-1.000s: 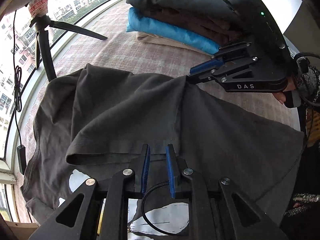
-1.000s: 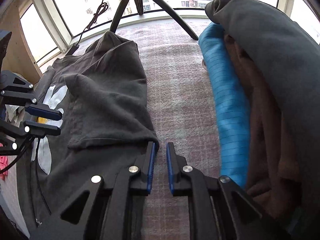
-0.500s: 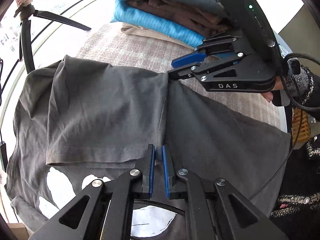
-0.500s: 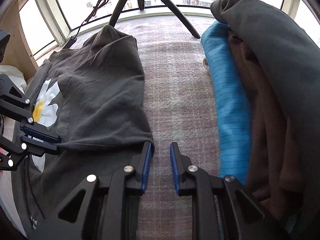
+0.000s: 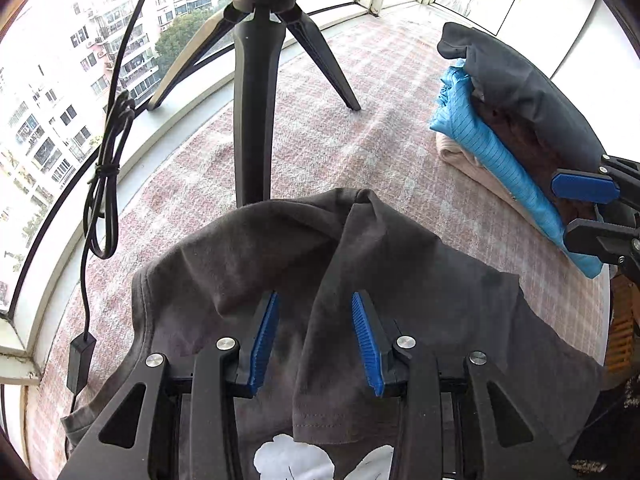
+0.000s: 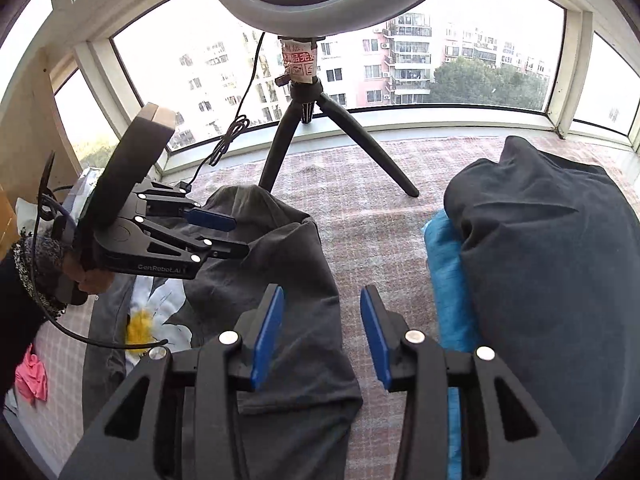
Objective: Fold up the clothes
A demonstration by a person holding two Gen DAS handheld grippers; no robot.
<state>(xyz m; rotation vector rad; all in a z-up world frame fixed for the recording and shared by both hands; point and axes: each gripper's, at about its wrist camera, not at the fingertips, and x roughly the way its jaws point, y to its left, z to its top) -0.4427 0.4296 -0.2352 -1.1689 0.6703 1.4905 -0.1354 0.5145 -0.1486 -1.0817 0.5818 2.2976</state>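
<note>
At the left side of the right wrist view, a hand (image 6: 86, 276) holds the left gripper (image 6: 230, 236), and its black body carries the pale writing "GenRobot.AI". Its jaws are spread, with nothing between them, and they hang over the dark grey T-shirt (image 6: 288, 280). This shirt lies on the table (image 6: 372, 220), which has a pink checked cover, and one side of the shirt is folded over toward the middle. A white flower print with a yellow centre (image 6: 154, 320) shows below the left gripper. Behind the shirt stands a black tripod (image 6: 308, 120) with a ring light on top; a label with red characters is wrapped around its neck, too small to read. In the foreground, the right gripper (image 6: 322, 328) also has its jaws spread wide and holds nothing; the left blue pad is above the folded edge of the shirt, the right pad above the bare table cover. At the right, well apart from the shirt, a stack of folded clothes (image 6: 552, 264) rests on the table, a dark grey piece on top and a blue one (image 6: 448, 272) under it.
</note>
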